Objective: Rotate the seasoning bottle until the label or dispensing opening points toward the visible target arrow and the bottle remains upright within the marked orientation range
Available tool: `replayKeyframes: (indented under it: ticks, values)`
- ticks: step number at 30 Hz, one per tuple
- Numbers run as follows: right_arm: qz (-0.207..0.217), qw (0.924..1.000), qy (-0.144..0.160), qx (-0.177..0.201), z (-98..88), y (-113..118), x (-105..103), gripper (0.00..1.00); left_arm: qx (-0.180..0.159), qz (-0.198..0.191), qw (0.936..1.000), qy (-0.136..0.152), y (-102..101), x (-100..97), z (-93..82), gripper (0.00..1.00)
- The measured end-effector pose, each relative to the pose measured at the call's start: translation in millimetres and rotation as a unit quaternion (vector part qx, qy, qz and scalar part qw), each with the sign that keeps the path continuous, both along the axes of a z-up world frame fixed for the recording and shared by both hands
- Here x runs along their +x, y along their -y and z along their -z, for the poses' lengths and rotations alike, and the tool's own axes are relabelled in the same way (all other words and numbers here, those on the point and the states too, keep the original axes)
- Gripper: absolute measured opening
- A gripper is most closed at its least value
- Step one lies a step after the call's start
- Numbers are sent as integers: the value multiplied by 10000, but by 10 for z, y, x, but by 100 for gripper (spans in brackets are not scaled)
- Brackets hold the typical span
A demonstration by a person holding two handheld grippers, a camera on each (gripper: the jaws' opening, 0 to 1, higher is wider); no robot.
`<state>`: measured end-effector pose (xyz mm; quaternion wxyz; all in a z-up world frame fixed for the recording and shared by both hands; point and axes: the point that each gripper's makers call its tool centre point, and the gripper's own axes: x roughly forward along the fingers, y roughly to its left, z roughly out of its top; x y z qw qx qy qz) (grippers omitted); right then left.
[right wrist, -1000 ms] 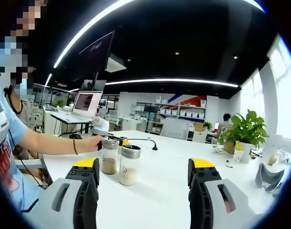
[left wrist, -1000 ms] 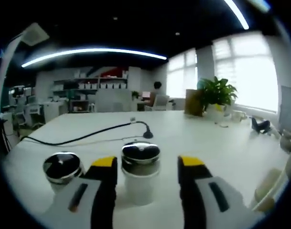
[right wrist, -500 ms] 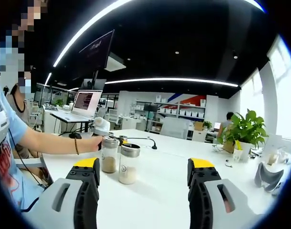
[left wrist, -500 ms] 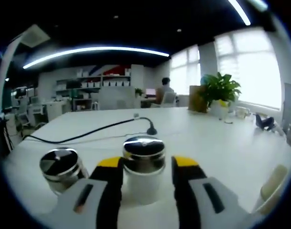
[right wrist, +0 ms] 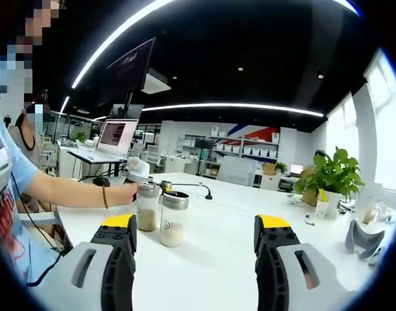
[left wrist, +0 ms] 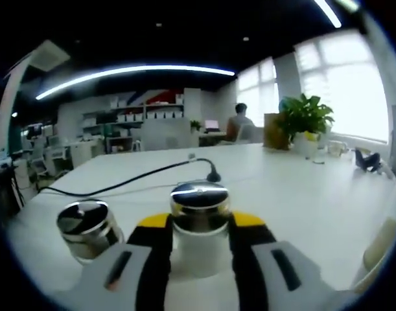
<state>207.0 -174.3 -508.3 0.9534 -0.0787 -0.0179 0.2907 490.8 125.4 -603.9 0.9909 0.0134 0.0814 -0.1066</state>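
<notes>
In the left gripper view the left tongs (left wrist: 199,227) are clenched on the seasoning bottle (left wrist: 199,220), their yellow-tipped jaws pressed against either side of its pale body just under the shiny metal cap. The bottle stands upright on the white surface (left wrist: 301,201), directly between the jaws. Just beside the left jaw, on its outer side, stands a second bottle (left wrist: 86,228) with a similar chrome cap, apart from the tongs. Beyond the held bottle a black cable (left wrist: 120,183) runs across the surface to a small dark base, and further off to the right of the tongs a potted plant (left wrist: 304,123) stands near the bright windows. In the right gripper view the right tongs (right wrist: 192,238) are released, the jaws standing wide apart over the bare surface and touching nothing. Ahead of the left jaw of these tongs the same two bottles stand close together: the seasoning bottle (right wrist: 172,218), clear with pale contents in its lower part and a small round mark on its side, and the second bottle (right wrist: 147,207) just behind it. A person's hand (right wrist: 126,193) reaches in from the left to the bottles, with a bracelet on the wrist; the left tongs there are mostly hidden behind the bottles. The plant (right wrist: 334,178) stands well off beyond the right jaw.
</notes>
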Motion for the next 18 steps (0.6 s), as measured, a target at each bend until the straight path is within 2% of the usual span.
replayKeyframes:
  ticks: [9,18]
  values:
    - [24,10000,3,26,6,24,8,74,-56,49,10000,4,5,-20,-5,35]
    - [27,10000,-1,33,11,25,9,73,-74,254,9994,215,58,-129,-165,35]
